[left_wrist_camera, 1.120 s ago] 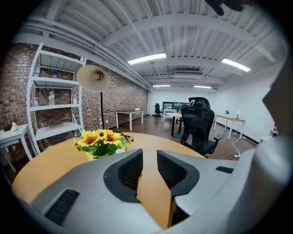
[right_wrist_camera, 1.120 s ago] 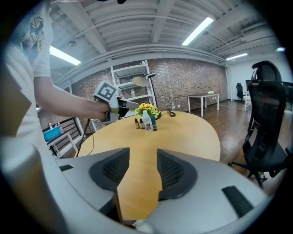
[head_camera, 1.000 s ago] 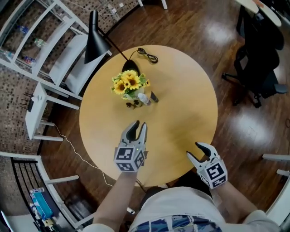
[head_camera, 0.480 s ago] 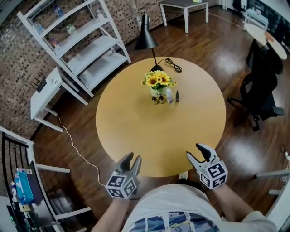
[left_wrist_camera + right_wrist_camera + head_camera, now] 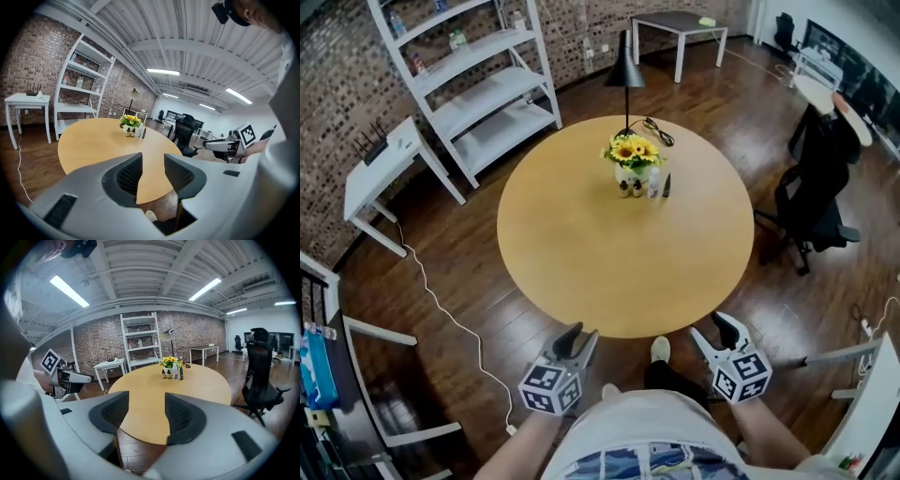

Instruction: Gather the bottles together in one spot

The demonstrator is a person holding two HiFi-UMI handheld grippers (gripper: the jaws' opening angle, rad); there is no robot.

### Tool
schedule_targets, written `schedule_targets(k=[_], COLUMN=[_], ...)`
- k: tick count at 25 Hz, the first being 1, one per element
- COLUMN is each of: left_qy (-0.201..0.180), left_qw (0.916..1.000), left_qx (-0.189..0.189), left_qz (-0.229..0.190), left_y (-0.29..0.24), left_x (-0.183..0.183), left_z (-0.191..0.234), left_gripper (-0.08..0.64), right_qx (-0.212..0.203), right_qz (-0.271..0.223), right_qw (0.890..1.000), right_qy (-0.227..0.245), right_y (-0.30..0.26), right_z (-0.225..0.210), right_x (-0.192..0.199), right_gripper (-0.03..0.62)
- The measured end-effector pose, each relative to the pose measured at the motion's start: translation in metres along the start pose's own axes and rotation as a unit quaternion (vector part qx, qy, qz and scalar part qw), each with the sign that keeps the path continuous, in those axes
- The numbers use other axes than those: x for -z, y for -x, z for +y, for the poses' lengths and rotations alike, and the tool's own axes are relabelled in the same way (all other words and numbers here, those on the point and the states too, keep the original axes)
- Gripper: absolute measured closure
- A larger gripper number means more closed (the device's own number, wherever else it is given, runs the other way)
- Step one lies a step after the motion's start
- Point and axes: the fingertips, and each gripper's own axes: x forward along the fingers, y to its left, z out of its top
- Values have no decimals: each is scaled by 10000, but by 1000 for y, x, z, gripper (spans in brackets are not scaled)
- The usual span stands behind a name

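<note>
Left gripper [image 5: 579, 336] and right gripper [image 5: 712, 330]: jaws spread, just opened further, nothing between them. Both sit short of the table's [image 5: 581, 272] near edge. Well ahead, the bottles [image 5: 653, 184] stand clustered just beside the flowers [image 5: 630, 152].

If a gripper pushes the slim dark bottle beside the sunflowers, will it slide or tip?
The slim dark bottle stands upright, narrow for its height, so a high push would probably tip it. Lying down, it may roll on the smooth table. It looks small, likely light.
</note>
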Motion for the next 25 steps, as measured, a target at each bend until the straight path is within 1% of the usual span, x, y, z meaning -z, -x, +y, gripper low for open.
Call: schedule_targets(k=[3, 5, 8, 10, 14, 16, 20, 25], left_qy=[55, 65, 2, 26, 234, 244, 158, 150], left_qw=[10000, 9999, 9997, 9997, 9996, 9997, 9999, 9999], left_qx=[-18, 4, 5, 23, 119, 97, 28, -51], left_qz=[57, 125, 254, 260, 38, -30, -54, -5], left_y=[20, 30, 42, 49, 62, 67, 72, 69], left_x=[13, 21, 29, 31, 29, 28, 28, 32], left_z=[1, -1, -3, -4, -8, -7, -3, 1], left_gripper=[411, 411, 411, 411, 408, 407, 406, 400], right_qx=[245, 298, 233, 174, 71, 20, -36, 51], right_qz=[-8, 24, 15, 21, 64, 82, 116, 170], right_qw=[9997, 9995, 9995, 9994, 9993, 9992, 9991, 9988], right_qy=[67, 118, 228, 290, 363, 385, 405, 449], right_y=[20, 28, 35, 37, 39, 38, 35, 30], right_z=[13, 24, 42, 52, 68, 73, 78, 69], right_x=[9, 12, 13, 13, 17, 18, 22, 23], right_gripper=[330, 330, 330, 330, 330, 330, 330, 331])
